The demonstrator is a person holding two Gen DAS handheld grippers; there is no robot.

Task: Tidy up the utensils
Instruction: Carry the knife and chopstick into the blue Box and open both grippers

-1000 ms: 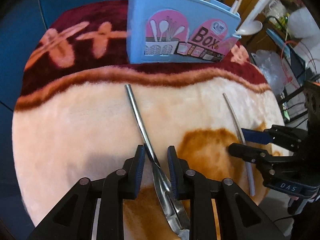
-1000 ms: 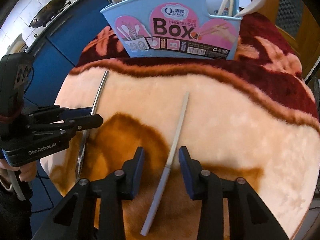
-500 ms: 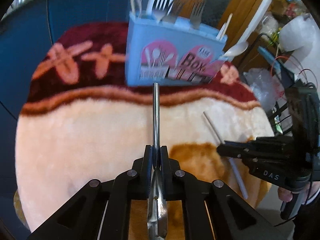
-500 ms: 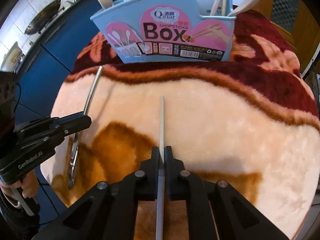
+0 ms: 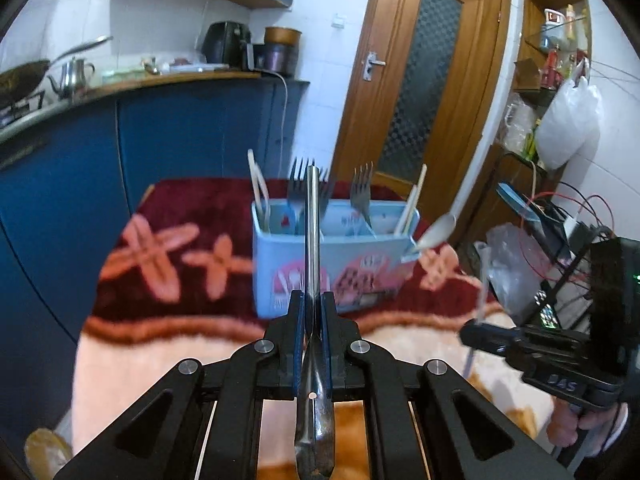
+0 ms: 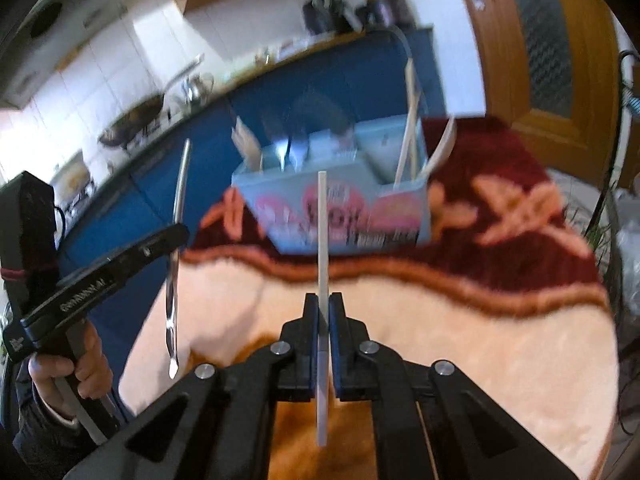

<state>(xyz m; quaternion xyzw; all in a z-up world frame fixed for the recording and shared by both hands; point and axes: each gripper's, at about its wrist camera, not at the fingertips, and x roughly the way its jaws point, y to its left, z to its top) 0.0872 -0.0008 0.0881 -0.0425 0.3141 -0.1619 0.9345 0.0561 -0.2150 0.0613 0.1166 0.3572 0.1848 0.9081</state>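
Note:
My left gripper [image 5: 313, 300] is shut on a metal utensil [image 5: 312, 232], its handle pointing up and forward toward the light blue utensil box [image 5: 336, 264]; it also shows in the right wrist view [image 6: 176, 264], lifted off the blanket. My right gripper [image 6: 323, 304] is shut on a white chopstick [image 6: 322, 232], held above the blanket in front of the box [image 6: 332, 212]. The right gripper shows in the left wrist view [image 5: 500, 340] at the right. The box holds forks [image 5: 362, 188], chopsticks and a white spoon [image 5: 438, 230].
The box stands on a round table covered with a cream and dark red plush blanket [image 5: 168, 264]. Blue kitchen cabinets [image 5: 180, 140] lie behind it, a wooden door [image 5: 420, 80] at the back right, and shelves with bags and cables [image 5: 560, 140] on the right.
Both grippers closed on their utensils and lifted them off the blanket; both cameras tilted up, so the box now sits lower in view and the kitchen shows behind it.

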